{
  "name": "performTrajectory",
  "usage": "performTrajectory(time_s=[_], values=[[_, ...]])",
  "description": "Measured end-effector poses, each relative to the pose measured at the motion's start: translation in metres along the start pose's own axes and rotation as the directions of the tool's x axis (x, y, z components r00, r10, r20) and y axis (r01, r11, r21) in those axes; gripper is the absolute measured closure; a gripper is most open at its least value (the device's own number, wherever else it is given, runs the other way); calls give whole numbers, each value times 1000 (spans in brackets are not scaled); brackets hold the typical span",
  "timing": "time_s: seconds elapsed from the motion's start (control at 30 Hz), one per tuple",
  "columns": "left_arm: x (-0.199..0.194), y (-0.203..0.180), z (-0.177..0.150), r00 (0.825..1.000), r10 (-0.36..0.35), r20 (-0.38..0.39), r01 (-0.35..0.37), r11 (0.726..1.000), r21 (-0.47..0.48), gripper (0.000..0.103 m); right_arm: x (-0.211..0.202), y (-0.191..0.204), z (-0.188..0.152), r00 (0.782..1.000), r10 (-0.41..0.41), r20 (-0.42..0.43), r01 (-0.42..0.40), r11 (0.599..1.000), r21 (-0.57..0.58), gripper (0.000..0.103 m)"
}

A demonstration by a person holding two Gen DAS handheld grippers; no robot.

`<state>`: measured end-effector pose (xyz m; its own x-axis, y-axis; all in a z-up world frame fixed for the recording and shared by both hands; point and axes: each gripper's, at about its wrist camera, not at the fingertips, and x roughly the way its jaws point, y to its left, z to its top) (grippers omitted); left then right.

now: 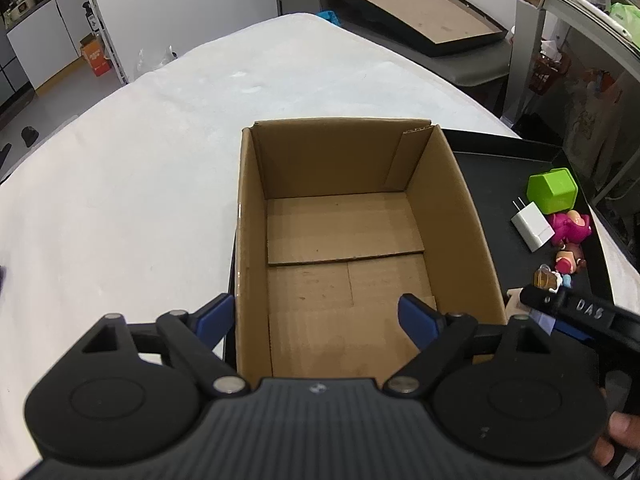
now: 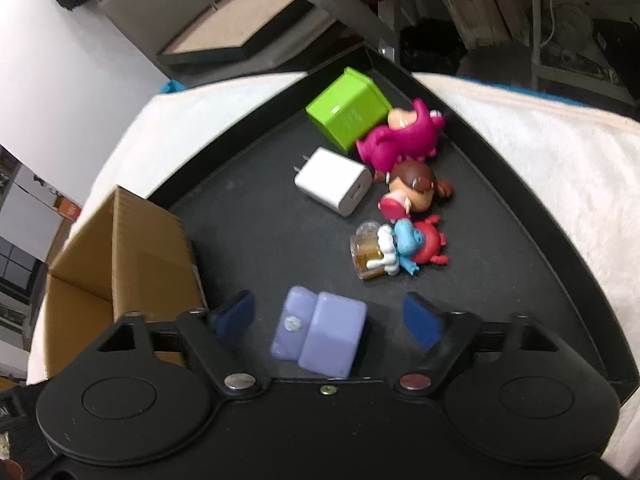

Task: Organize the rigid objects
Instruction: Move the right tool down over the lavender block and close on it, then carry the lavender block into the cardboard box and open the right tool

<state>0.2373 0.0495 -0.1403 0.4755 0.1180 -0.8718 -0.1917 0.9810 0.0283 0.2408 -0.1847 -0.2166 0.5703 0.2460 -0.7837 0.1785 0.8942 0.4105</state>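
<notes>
White cloth [image 1: 140, 168] under carton [image 1: 452, 208] and tray [image 2: 248, 216]. Our left gripper [image 1: 316, 316] gapes over carton; our right gripper [image 2: 330, 322] spread around lilac block [image 2: 320, 336], not touching.

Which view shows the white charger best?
The right wrist view: the white charger lies near mid-frame on the black tray, with prongs and port face visible. The left wrist view shows it small at the right edge, beside the green cube, prongs only faintly visible.

open cardboard box [image 1: 352, 240] upright on black tray [image 2: 520, 216], beside scattered lilac block [image 2: 320, 336], white charger [image 2: 334, 188], tipped green cube [image 2: 348, 110], and pink [image 2: 400, 136], brown-haired [image 2: 412, 192], blue [image 2: 400, 250] figurines lying down.
</notes>
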Motion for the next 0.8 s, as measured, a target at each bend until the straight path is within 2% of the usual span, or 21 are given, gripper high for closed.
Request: performTrajectory(time_s=[0.03,0.1,0.23,0.3,0.37,0.63,0.8], values=[[1,0,1,1000,2,-2,-2,1000,1,16,2,0,-1,1000,8,-3,-8,1000,-5,52],[3,-1,2,1000,11,-2,-11,1000,2,20,4,-1,-2,1000,26,-4,-26,1000,-8,56],[6,3,3,999,37,3,-37,999,-15,33,3,0,-3,1000,17,15,-16,999,-33,57],[7,8,3,999,48,5,-47,998,-32,44,2,-1,-3,1000,16,16,-16,999,-29,57],[7,14,3,999,39,4,-39,998,-54,49,1,0,-2,1000,16,22,-15,999,-28,57],[2,24,-5,1000,24,-7,-25,997,-69,51,-16,8,4,994,53,95,-50,998,-42,57],[5,30,-9,1000,14,-3,-14,995,-100,74,-25,18,7,988,78,135,-66,994,-89,57]])
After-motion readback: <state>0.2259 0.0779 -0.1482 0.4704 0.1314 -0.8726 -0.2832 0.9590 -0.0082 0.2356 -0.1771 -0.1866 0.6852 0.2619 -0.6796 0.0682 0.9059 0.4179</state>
